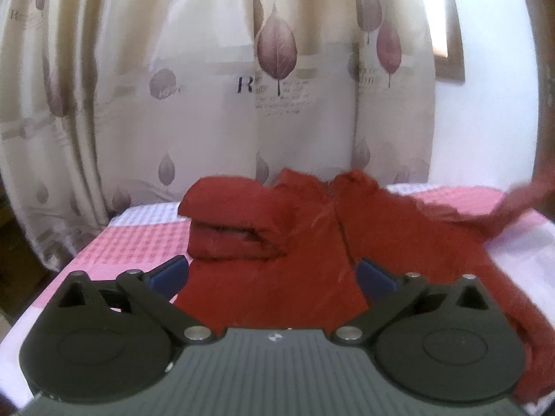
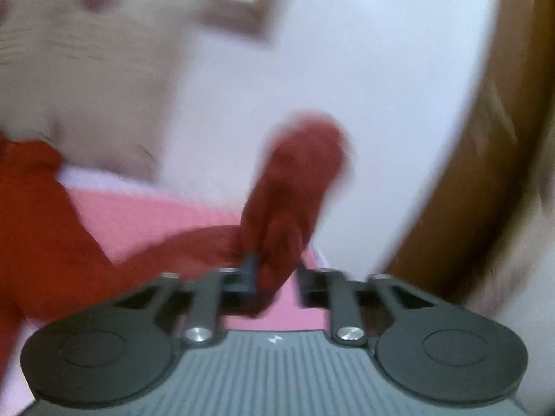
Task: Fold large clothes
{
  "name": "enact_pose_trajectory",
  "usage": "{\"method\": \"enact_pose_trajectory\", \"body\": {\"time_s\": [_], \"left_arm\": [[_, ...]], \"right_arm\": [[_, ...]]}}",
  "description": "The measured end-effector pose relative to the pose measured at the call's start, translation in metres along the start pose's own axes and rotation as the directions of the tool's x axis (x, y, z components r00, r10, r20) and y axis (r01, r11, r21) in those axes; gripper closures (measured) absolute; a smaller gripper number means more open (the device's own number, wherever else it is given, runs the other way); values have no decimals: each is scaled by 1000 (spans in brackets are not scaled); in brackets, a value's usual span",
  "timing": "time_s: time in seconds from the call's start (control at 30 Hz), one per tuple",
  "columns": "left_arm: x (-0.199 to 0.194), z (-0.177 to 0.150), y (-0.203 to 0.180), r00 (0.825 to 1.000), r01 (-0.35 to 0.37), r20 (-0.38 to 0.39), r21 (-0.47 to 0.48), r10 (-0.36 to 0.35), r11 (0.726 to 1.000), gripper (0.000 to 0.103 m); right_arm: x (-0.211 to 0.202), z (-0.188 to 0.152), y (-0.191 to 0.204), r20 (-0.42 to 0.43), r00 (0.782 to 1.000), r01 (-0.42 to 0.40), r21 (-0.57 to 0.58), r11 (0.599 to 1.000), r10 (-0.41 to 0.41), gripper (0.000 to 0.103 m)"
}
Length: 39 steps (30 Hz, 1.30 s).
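Red cloth [image 1: 277,277], a large garment, lies spread on the pink checked bedcover [image 1: 138,239], running from the near edge toward the curtain [image 1: 173,86], with one side already rolled into a thick fold [image 1: 229,222] at its far left. The left gripper [image 1: 272,274] hovers directly over the flat near part, jaws spread wide and empty. A loose strip of the garment [image 2: 291,190] trails off to the right; it stands between the jaws of the right gripper [image 2: 274,277], which look parted, though blur hides whether they pinch it.
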<state>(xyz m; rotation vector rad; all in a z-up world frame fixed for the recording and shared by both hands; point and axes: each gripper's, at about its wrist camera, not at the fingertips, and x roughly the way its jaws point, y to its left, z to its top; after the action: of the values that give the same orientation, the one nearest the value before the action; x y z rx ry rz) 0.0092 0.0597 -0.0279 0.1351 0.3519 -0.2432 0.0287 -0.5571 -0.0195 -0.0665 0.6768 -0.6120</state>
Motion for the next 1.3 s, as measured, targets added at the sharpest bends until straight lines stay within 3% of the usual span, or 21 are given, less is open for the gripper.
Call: {"method": "enact_pose_trajectory", "body": {"time_s": [0.1, 0.17, 0.23, 0.3, 0.43, 0.5, 0.53, 0.63, 0.67, 0.73, 0.8, 0.83, 0.9, 0.93, 1.03, 1.1, 1.17, 1.23, 1.3], "left_arm": [[14, 8, 2, 999, -8, 34, 7, 7, 1000, 0], [32, 14, 8, 1000, 0, 29, -1, 0, 1000, 0], [56, 23, 17, 1000, -2, 3, -25, 2, 1000, 0], [88, 30, 29, 999, -6, -50, -69, 3, 998, 0], [154, 37, 51, 988, 4, -149, -185, -32, 983, 0], [182, 39, 58, 983, -33, -184, -213, -7, 976, 1], [194, 40, 61, 983, -22, -180, -228, -20, 973, 6], [225, 47, 70, 972, -47, -236, -253, -15, 966, 97], [227, 51, 81, 971, -70, -239, -314, -8, 947, 101], [207, 62, 105, 981, -164, -158, -371, 112, 914, 101], [178, 73, 134, 958, -288, -93, -368, 273, 884, 101], [161, 76, 155, 937, -343, -80, -379, 339, 859, 101], [137, 77, 197, 902, -420, -83, -390, 423, 820, 102], [130, 75, 216, 903, -424, -106, -389, 417, 818, 103], [118, 59, 254, 947, -306, -229, -444, 224, 842, 101], [121, 49, 251, 956, -220, -277, -445, 100, 868, 77], [124, 40, 241, 968, -128, -249, -493, 1, 860, 4], [131, 33, 225, 978, -38, -192, -541, -80, 840, 0], [147, 33, 206, 973, 25, -178, -557, -149, 830, 0]], "right_arm": [[-17, -52, -25, 11, 999, -44, 141, 989, 43, 30], [-46, -83, -21, 89, 994, -74, 176, 982, 59, 30], [-79, -106, -8, 206, 968, -186, 204, 961, 143, 30], [-108, -121, 8, 286, 934, -273, 190, 943, 213, 15], [-131, -134, 51, 338, 870, -419, 121, 900, 359, 9], [-137, -127, 64, 337, 851, -454, 87, 886, 403, 9], [-139, -127, 71, 323, 841, -478, 69, 876, 433, 9], [-141, -126, 83, 304, 835, -495, 47, 868, 460, 9], [-141, -123, 88, 289, 833, -502, 39, 864, 471, 9], [-143, -123, 93, 273, 838, -499, 36, 866, 472, 9], [-150, -123, 94, 279, 829, -514, 37, 857, 485, 9], [-154, -124, 94, 287, 825, -517, 35, 855, 487, 9], [-150, -119, 94, 295, 819, -523, 30, 852, 492, 9], [-146, -119, 96, 294, 816, -530, 34, 847, 498, 9], [-138, -118, 101, 279, 803, -566, 80, 820, 527, 9], [-131, -117, 109, 258, 793, -593, 114, 797, 552, 9], [-132, -117, 121, 244, 791, -600, 121, 791, 562, 9], [-134, -116, 131, 233, 783, -610, 105, 785, 577, 9], [-139, -117, 138, 224, 777, -614, 71, 786, 588, 9]]}}
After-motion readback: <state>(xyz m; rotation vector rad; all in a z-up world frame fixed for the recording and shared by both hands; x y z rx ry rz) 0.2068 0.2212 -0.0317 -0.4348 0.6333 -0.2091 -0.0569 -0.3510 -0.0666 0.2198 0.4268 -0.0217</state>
